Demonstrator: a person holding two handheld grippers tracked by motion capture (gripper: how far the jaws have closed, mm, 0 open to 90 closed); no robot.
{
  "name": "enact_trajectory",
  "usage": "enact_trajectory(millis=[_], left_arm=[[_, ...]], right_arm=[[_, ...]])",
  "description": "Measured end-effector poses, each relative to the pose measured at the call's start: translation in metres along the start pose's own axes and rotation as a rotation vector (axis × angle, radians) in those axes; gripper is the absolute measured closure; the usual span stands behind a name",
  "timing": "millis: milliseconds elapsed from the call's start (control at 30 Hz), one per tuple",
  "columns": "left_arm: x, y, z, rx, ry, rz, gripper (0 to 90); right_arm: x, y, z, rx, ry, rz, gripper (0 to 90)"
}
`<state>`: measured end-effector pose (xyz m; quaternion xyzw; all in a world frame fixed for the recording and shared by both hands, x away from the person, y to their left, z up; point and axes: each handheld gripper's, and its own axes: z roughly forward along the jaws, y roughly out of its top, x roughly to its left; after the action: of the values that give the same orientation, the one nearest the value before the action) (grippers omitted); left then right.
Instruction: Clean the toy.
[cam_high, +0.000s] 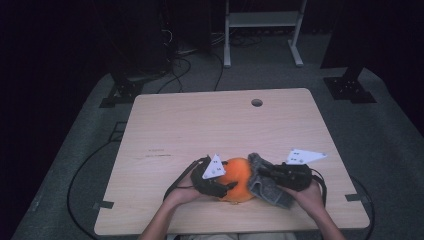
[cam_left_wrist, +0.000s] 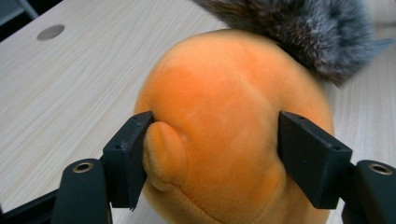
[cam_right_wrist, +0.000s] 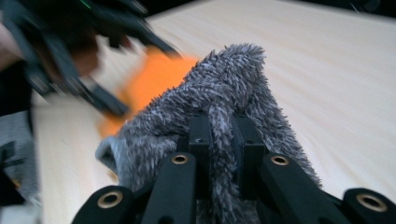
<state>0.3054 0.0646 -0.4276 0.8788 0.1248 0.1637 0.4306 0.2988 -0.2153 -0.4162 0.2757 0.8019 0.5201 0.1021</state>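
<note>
While the left tool (cam_left_wrist: 212, 154) has its two black jaws set against opposite flanks of the orange plush toy (cam_left_wrist: 233, 126), one jaw pressing in beside a small rounded ear-like bump, the right tool (cam_right_wrist: 223, 140) has its jaws drawn close together on a fold of the grey furry cloth (cam_right_wrist: 224, 93), fur bulging up between them. In the high view both tools meet near the front edge of the tabletop (cam_high: 200, 120): the left tool (cam_high: 231, 186) comes in from the person's left hand (cam_high: 182, 192), the right tool (cam_high: 262, 173) from the right hand (cam_high: 310, 192), and the orange plush toy (cam_high: 237, 175) sits between them with the grey furry cloth (cam_high: 267, 187) touching its right side and draped down toward the front edge.

Judged from this, the work looks partway through: each piece is gripped, and the cloth lies mostly beside the toy rather than over it, with only a tuft reaching across its far side in the left gripper view. Whether the cloth is coming off the toy or going on cannot be told. Either way, the two still touch, so separating them fully, or covering the toy, is not yet done. The right gripper view is blurred at its left.
</note>
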Motion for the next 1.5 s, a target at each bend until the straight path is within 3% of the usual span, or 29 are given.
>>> enact_trajectory(millis=[100,200,300,367,500,600,900,1033,1100,1167,1233,1333,1500], left_arm=[[0.000,-0.001,-0.002,0.018,-0.005,0.011,29.9],[0.001,-0.003,-0.002,0.004,-0.014,-0.007,30.0],[0.001,-0.003,-0.002,0.003,-0.014,-0.005,29.9],[0.001,-0.004,-0.002,0.000,-0.015,-0.006,29.9],[0.002,-0.005,-0.002,-0.004,-0.018,-0.009,29.7],[0.002,-0.005,-0.002,-0.004,-0.018,-0.013,29.6],[0.000,-0.005,-0.002,-0.009,-0.013,-0.002,29.4],[-0.001,-0.004,-0.001,-0.014,-0.014,0.012,29.3],[0.001,-0.003,-0.005,-0.012,-0.012,0.015,27.8],[0.006,0.000,-0.009,-0.037,-0.003,-0.042,21.1],[0.010,0.002,-0.008,-0.024,0.019,-0.086,14.8],[0.007,-0.001,0.002,0.009,-0.030,-0.131,14.7],[0.004,-0.002,0.002,-0.012,-0.030,-0.114,26.5]], right_arm=[[0.011,0.005,0.017,0.044,-0.016,-0.068,79.8],[-0.004,-0.006,0.014,0.041,-0.001,0.007,79.9],[-0.019,-0.017,0.006,0.080,-0.056,0.055,79.9],[-0.021,-0.021,0.001,0.107,-0.088,0.049,79.9],[-0.014,-0.013,-0.003,0.064,-0.065,0.024,79.7],[-0.006,-0.007,0.003,0.065,-0.067,-0.018,79.6],[-0.016,-0.016,0.000,0.096,-0.078,0.020,79.7],[0.000,0.001,0.001,0.014,-0.018,-0.022,79.7],[0.007,0.002,0.010,0.045,-0.016,-0.056,79.7],[0.006,-0.003,0.015,0.050,-0.027,-0.062,79.8],[0.003,-0.007,0.013,0.047,-0.035,-0.043,79.8],[0.001,-0.011,0.008,0.053,-0.029,-0.040,79.8],[-0.009,-0.019,0.001,0.080,-0.040,-0.007,79.7]])
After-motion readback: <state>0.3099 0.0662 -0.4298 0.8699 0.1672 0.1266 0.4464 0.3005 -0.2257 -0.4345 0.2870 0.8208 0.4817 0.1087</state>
